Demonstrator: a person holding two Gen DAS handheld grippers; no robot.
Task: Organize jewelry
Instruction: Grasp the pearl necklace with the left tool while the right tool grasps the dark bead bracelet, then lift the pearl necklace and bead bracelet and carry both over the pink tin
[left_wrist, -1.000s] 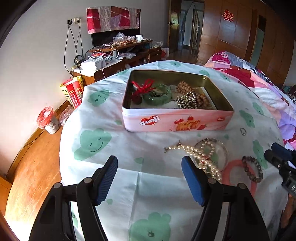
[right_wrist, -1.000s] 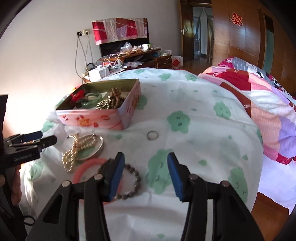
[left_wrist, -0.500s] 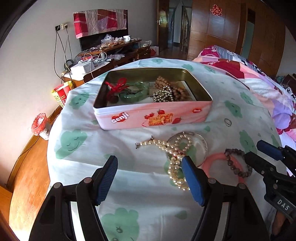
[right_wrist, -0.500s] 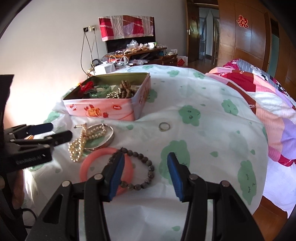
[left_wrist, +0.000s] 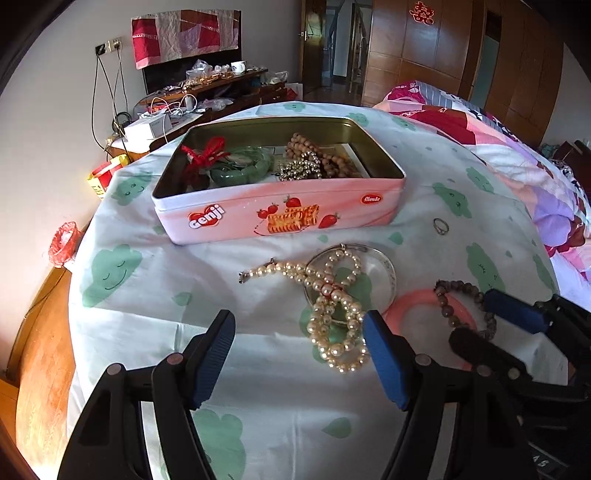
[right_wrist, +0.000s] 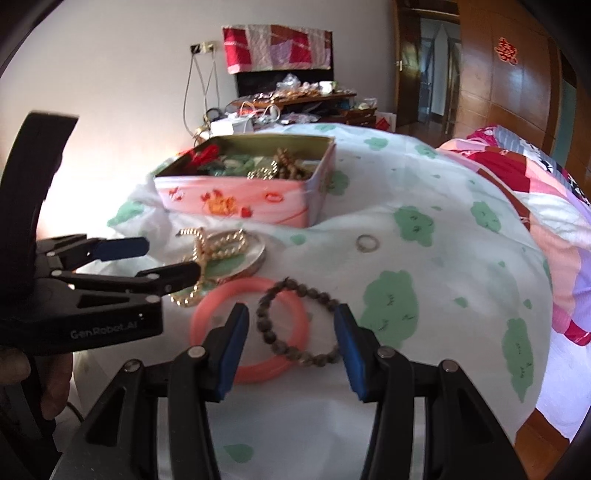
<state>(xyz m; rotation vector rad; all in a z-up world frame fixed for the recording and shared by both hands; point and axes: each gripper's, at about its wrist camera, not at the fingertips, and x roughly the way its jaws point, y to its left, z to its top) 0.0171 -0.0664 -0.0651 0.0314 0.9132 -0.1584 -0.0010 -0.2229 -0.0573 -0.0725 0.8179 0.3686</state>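
Note:
An open pink tin (left_wrist: 277, 214) (right_wrist: 251, 199) on the cloth-covered table holds a red knot, a green bangle (left_wrist: 242, 171) and beads. In front of it lie a pearl necklace (left_wrist: 328, 295) (right_wrist: 221, 243) over a silver bangle (left_wrist: 386, 264) (right_wrist: 260, 256), a pink bangle (left_wrist: 417, 306) (right_wrist: 207, 314), a dark bead bracelet (left_wrist: 461, 291) (right_wrist: 321, 293) and a small ring (left_wrist: 440, 226) (right_wrist: 367, 243). My left gripper (left_wrist: 295, 332) (right_wrist: 170, 258) is open over the cloth, the pearls just inside its right finger. My right gripper (right_wrist: 291, 321) (left_wrist: 476, 319) stands half open, the dark bracelet lying between its fingers, untouched.
The round table drops off close behind the grippers and at the left, above a wooden floor with a red-lined bin (left_wrist: 64, 240). A bed with a patchwork quilt (left_wrist: 517, 155) lies right. A cluttered cabinet (left_wrist: 207, 92) stands at the back wall. A hand (right_wrist: 22, 369) holds the left gripper.
Both grippers have come closer to the loose jewelry and sunk a little. The pearls now lie by the left gripper's right finger; the dark bracelet now sits between the right gripper's fingers.

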